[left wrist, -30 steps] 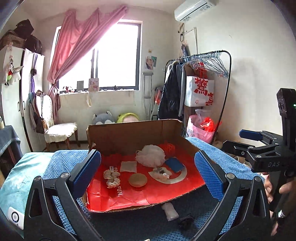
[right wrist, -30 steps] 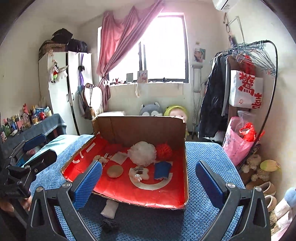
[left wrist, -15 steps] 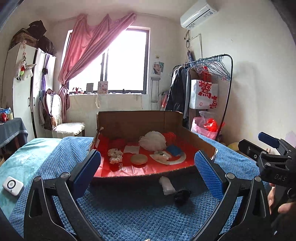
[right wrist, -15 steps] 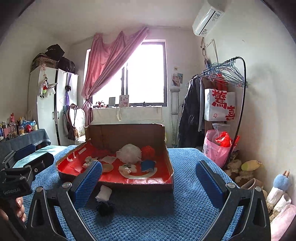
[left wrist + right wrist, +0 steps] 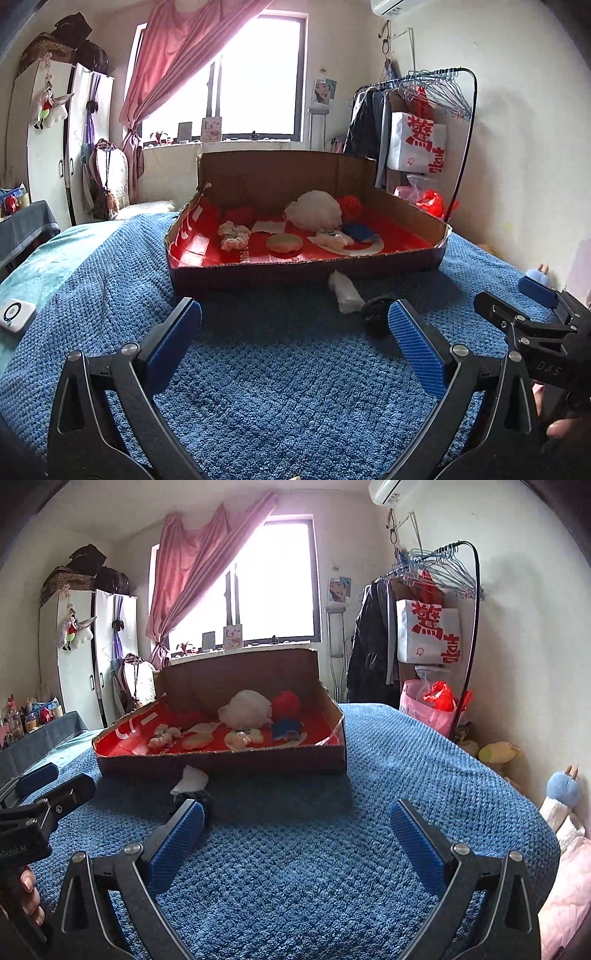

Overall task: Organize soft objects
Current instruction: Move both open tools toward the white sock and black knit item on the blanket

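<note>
White cloth (image 5: pixel 345 292) and black scrunchie (image 5: pixel 375 317) before box (image 5: pixel 306 267)

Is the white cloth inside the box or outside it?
Outside. The white cloth lies on the blue blanket just in front of the box wall, next to a small dark item.

Black-framed left claw (image 5: pixel 294 336) and right claw (image 5: pixel 297 827), ridged blue pads, silver pivot screws

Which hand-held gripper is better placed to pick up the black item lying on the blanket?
Probably the right hand-held gripper. It is open, and the black item lies just beyond one blue pad. The left hand-held gripper, also open, has the item near a pad too, so the difference is small.
</note>
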`<state>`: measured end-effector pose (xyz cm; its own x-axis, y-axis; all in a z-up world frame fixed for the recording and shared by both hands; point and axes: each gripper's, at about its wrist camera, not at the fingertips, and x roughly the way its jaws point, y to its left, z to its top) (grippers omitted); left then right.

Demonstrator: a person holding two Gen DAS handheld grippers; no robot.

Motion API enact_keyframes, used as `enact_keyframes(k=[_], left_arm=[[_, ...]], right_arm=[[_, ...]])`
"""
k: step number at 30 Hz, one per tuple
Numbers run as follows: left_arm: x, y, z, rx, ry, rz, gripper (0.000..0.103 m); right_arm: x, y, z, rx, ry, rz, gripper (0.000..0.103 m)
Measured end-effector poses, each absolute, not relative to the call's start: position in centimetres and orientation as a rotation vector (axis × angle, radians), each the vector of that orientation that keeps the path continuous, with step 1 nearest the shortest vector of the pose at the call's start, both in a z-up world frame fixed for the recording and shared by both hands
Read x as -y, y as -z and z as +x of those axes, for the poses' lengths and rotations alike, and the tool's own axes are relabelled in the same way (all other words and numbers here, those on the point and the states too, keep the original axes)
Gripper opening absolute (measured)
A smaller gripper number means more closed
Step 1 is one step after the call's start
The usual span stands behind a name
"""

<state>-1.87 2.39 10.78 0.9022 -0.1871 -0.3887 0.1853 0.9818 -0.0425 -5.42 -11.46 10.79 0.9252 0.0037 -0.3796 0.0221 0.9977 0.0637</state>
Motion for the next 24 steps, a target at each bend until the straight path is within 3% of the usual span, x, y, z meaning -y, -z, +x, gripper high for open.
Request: enact_keyframes(k=[24], left_arm=[[-2.3,-8.4,0.1,-0.563,0.190,0.006,0.103]], right_arm=[[11.3,-6.8,-3.8,-0.552,-0.003,0.074,0.103]])
